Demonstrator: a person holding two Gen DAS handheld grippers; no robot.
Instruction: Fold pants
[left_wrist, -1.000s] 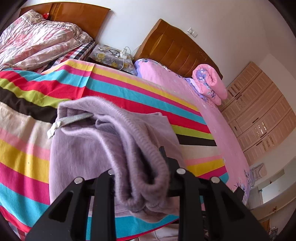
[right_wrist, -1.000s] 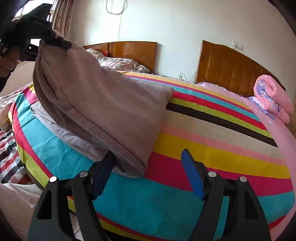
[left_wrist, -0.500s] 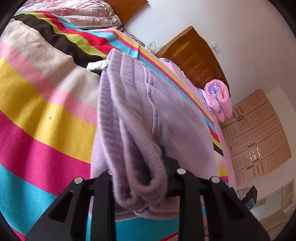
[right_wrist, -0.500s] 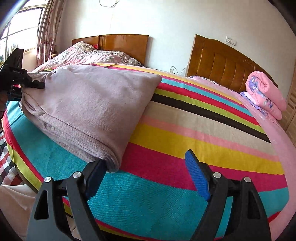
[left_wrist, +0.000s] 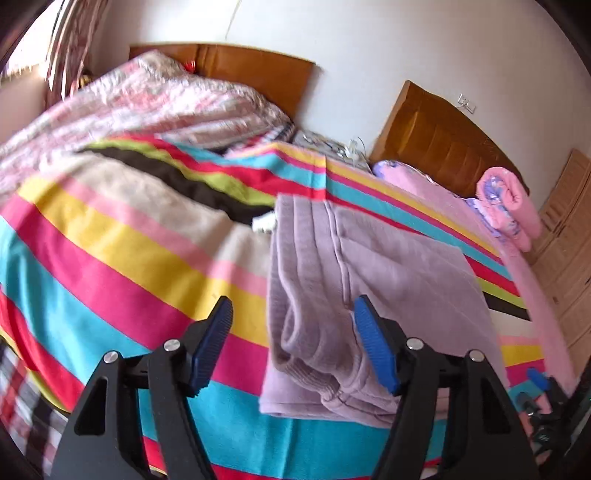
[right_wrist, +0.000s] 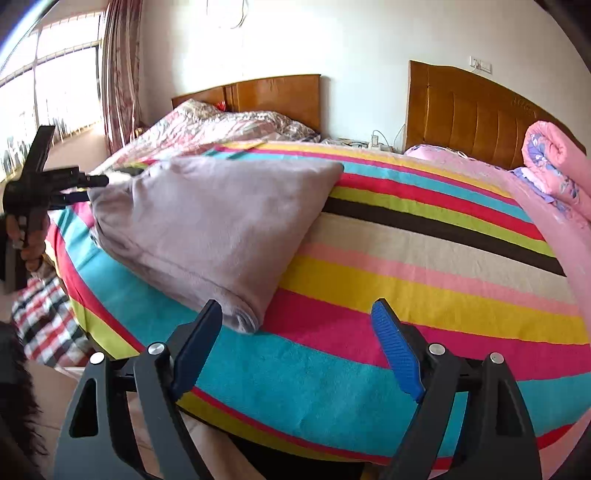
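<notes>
1. Soft lilac fleece pants (left_wrist: 373, 280), folded into a thick rectangular bundle, lying flat on the bright multicolour striped blanket (left_wrist: 122, 258) spread over the bed, toward its near left side in the right wrist view (right_wrist: 210, 221).
2. Left gripper (left_wrist: 293, 341): jaws opening, blue pads apart. Ribbed waistband end of the pants sitting between them, close against the right pad, no squeeze visible.
3. Right gripper (right_wrist: 299, 350): jaws wide, nothing in them, only blanket stripes between. Near corner of the pants just beyond the left pad.
4. Further back: two brown wooden headboards (right_wrist: 476, 110), a rolled pink floral quilt (right_wrist: 554, 162) at far right, a rumpled pink patterned duvet (left_wrist: 155, 96) at far left.
</notes>
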